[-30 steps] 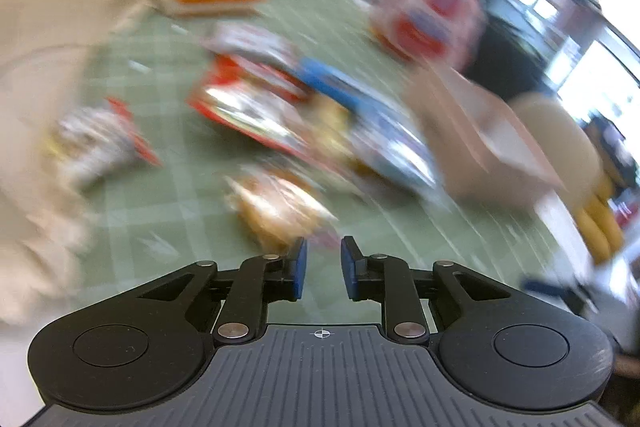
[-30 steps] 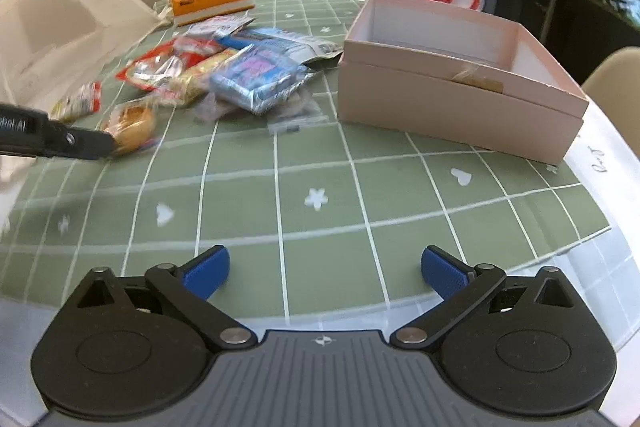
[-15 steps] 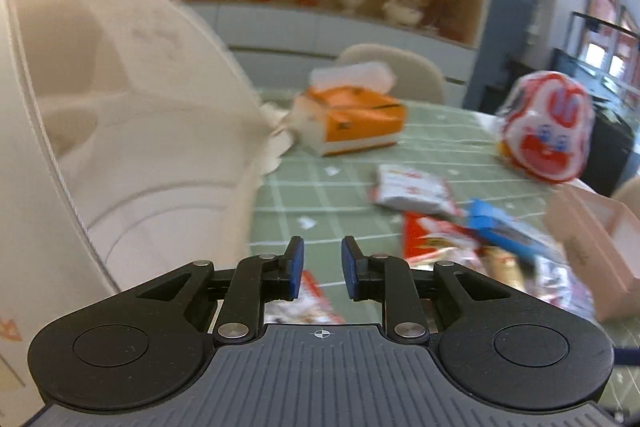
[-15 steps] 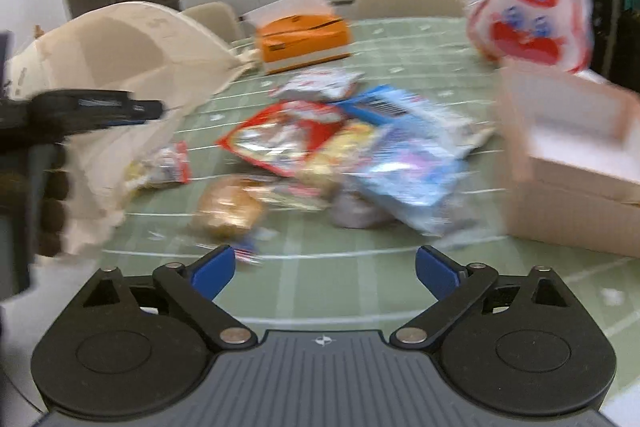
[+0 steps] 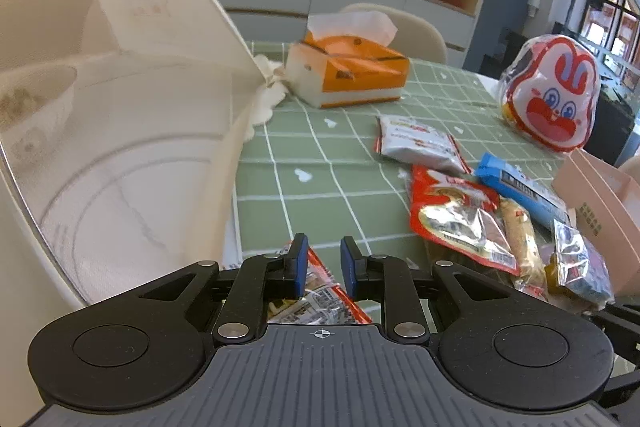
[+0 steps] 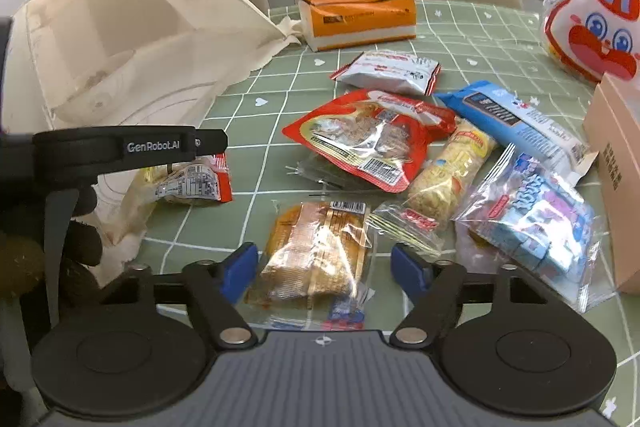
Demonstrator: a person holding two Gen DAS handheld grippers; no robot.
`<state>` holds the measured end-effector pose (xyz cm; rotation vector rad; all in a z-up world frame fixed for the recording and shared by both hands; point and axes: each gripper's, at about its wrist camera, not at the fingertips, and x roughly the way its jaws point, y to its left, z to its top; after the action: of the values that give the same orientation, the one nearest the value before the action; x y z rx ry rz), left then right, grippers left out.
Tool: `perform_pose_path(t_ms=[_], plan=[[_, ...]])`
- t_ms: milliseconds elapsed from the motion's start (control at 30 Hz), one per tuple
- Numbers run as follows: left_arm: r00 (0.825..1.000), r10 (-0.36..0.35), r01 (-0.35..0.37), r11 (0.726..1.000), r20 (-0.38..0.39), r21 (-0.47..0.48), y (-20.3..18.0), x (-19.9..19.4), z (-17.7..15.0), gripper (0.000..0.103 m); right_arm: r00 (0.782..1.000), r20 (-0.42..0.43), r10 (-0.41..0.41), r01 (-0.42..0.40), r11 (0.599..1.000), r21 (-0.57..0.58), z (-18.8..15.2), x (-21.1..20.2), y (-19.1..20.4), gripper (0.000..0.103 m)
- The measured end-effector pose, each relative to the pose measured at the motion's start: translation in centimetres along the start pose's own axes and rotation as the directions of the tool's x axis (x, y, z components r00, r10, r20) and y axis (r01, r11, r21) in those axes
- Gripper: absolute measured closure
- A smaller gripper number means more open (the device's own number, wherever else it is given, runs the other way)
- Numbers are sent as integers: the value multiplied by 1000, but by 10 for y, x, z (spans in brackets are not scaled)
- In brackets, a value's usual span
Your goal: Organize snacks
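Snacks lie in a loose heap on the green checked table [image 6: 224,107], and the nearest, a clear-wrapped cake [image 6: 316,255], sits between our right gripper [image 6: 324,269] jaws, long axis running away from us, as they close without yet touching it. Our left gripper [image 5: 323,269] is nearly closed and empty above a small red-edged packet [image 5: 320,297]. The pink box [image 6: 618,163] waits to the right, with other packets between.

Snack packets [image 6: 372,143] mid-table, mesh food cover [image 6: 132,51] left, tissue box [image 6: 356,15] behind, cardboard box [image 6: 616,183] right.
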<state>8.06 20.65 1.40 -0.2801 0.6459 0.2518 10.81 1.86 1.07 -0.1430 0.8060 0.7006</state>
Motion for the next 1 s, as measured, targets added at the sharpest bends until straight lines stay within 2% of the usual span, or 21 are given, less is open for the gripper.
perform_pose_path(t_ms=[33,100,233,267,367,500,600,667,733,833,933,1000], plan=[[1000,-12,12,1000,-9,-17,0,1,-1,80,1000,2,4,-4,1000,2,-1,-3,-3,42],[999,-32,32,999,-16,-39,0,0,-2,80,1000,13,-4,4,1000,-5,-5,-9,-8,43],[991,-119,115,990,-53,-82,-9,-4,-6,80,998,42,-45,46,999,-19,-14,-22,-21,43],[987,-143,137,986,-67,-90,-12,-4,-7,80,997,48,-52,53,998,-19,-16,-26,-25,43],[959,-243,223,964,-145,-143,-25,2,-17,79,996,62,-59,59,998,-8,-24,-35,-34,43],[932,-313,300,949,-180,-97,-49,-3,-24,80,995,76,-69,69,998,9,-31,-44,-41,43],[929,-333,327,943,-163,-63,-57,-15,-23,80,993,85,-87,88,996,-9,-36,-48,-42,43],[936,-324,320,946,-135,-47,-54,-23,-20,80,991,91,-99,102,995,-24,-38,-51,-40,43],[951,-295,293,956,-93,-31,-47,-30,-18,80,989,103,-106,109,994,-30,-39,-55,-40,43],[963,-265,262,964,-59,-45,-25,-39,-13,80,988,115,-99,103,994,-28,-35,-62,-38,42],[975,-223,221,972,-14,-85,-2,-50,-7,80,992,115,-60,66,997,-46,-22,-68,-29,42],[983,-184,185,976,21,-113,9,-56,-2,80,995,98,5,2,997,-76,-6,-66,-17,41]])
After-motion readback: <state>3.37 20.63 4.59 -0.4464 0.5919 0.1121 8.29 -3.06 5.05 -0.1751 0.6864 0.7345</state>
